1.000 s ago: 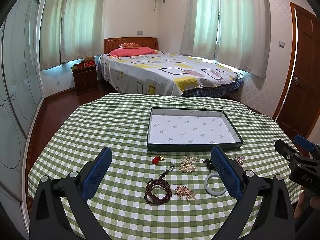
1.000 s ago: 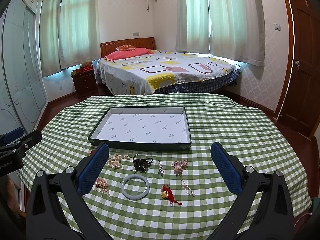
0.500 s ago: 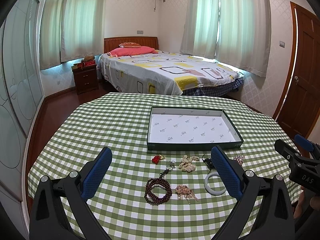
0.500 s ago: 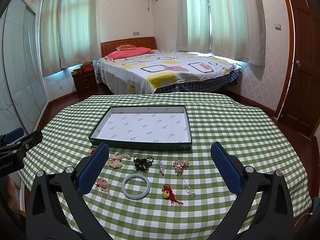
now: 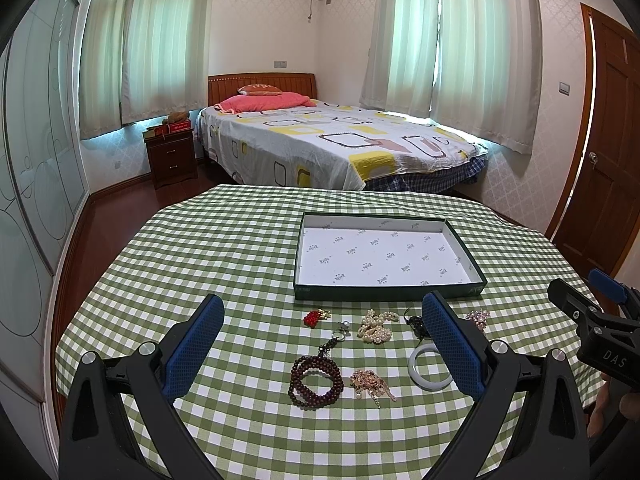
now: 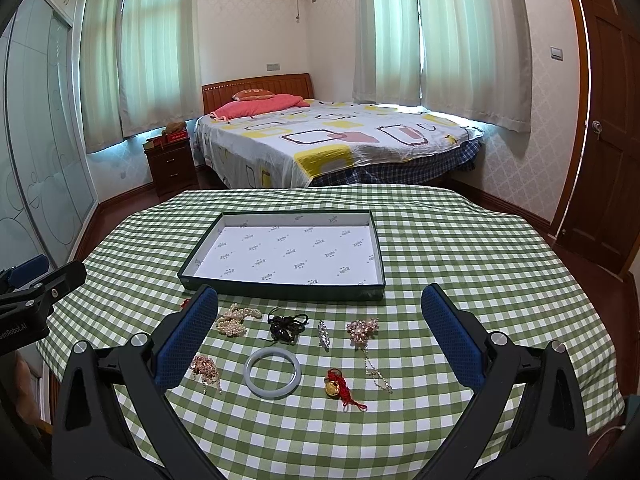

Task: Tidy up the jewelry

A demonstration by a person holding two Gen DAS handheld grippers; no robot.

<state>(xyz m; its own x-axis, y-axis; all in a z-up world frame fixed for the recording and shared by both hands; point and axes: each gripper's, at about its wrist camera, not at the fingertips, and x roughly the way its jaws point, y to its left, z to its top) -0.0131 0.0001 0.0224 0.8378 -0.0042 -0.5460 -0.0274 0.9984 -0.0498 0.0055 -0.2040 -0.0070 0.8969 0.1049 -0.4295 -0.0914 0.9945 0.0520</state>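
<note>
Left wrist view shows the left gripper [image 5: 320, 336] and right gripper [image 6: 320, 332] both spread wide and empty above a checked tablecloth [image 5: 224, 248], where a wooden bead bracelet [image 5: 316, 380], pearls [image 5: 374, 326] and jade bangle [image 6: 272, 372] lie scattered just before the empty tray [image 5: 472, 270], seemingly awaiting sorting.
</note>
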